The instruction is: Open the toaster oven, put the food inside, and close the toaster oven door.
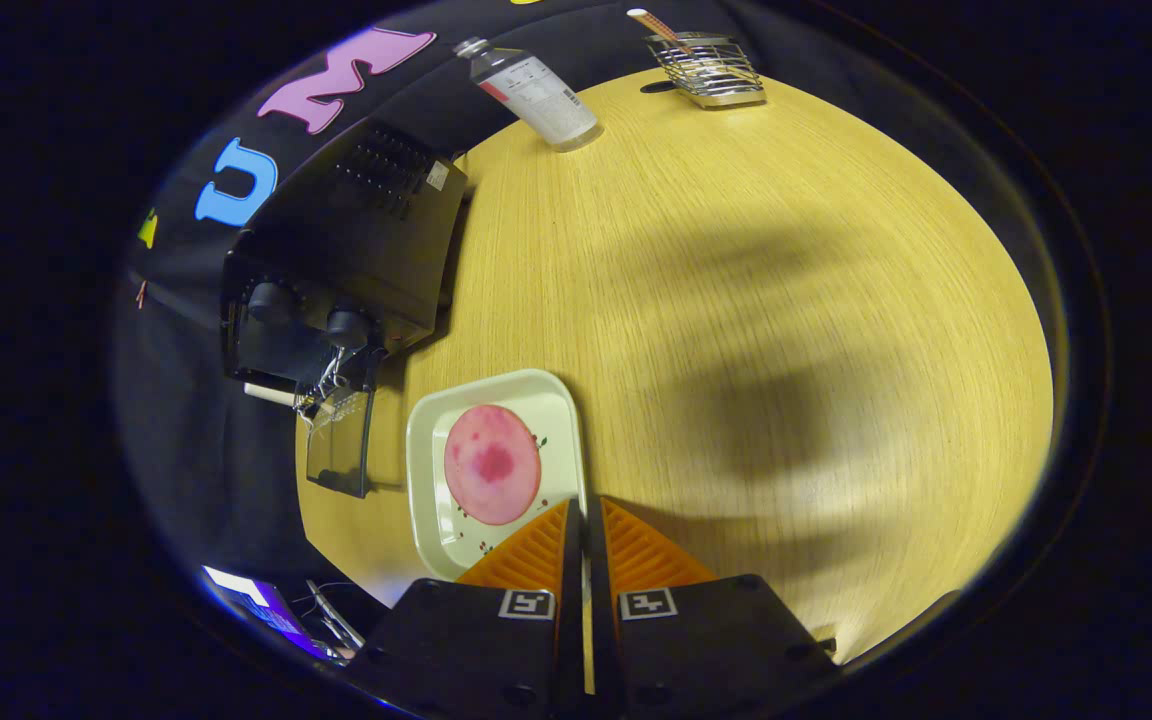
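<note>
Currently: gripper raised over wooden table, fingers together, empty; pink food on tray just ahead; toaster oven door open.

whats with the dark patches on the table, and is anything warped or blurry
Gripper view: broad soft shadows fall across the wooden table ahead of the shut gripper; fisheye bends the table's rim and tilts the toaster oven and bottle; the food on its tray is sharp.
</note>
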Motion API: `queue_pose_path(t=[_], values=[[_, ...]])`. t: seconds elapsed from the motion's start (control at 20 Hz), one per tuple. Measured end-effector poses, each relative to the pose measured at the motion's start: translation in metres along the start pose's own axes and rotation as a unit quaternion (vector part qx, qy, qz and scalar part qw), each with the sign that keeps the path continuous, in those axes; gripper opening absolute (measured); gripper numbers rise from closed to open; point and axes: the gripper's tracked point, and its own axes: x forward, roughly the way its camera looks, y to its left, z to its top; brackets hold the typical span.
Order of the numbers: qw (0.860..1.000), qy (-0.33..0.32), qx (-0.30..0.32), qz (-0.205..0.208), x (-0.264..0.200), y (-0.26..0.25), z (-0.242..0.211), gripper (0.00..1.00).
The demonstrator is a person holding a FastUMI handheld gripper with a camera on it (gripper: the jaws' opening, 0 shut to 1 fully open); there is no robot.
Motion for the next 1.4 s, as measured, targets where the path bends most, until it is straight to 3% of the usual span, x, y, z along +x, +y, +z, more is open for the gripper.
queue_pose_path(t=[0.15, 0.4, 0.65, 0.85, 1.1, 1.4], values=[[1.0, 0.011, -0.007, 0.021, 0.002, 0.005, -0.005, 0.06], [0.994, 0.016, 0.081, 0.072, -0.01, 0.011, -0.014, 0.05], [0.986, -0.015, 0.136, 0.094, -0.038, 0.007, -0.004, 0.05], [0.984, -0.04, 0.136, 0.105, -0.065, 0.024, 0.01, 0.05], [0.983, -0.074, 0.123, 0.112, -0.08, 0.086, 0.012, 0.05], [0.978, -0.11, 0.144, 0.103, -0.05, 0.174, 0.0, 0.05]])
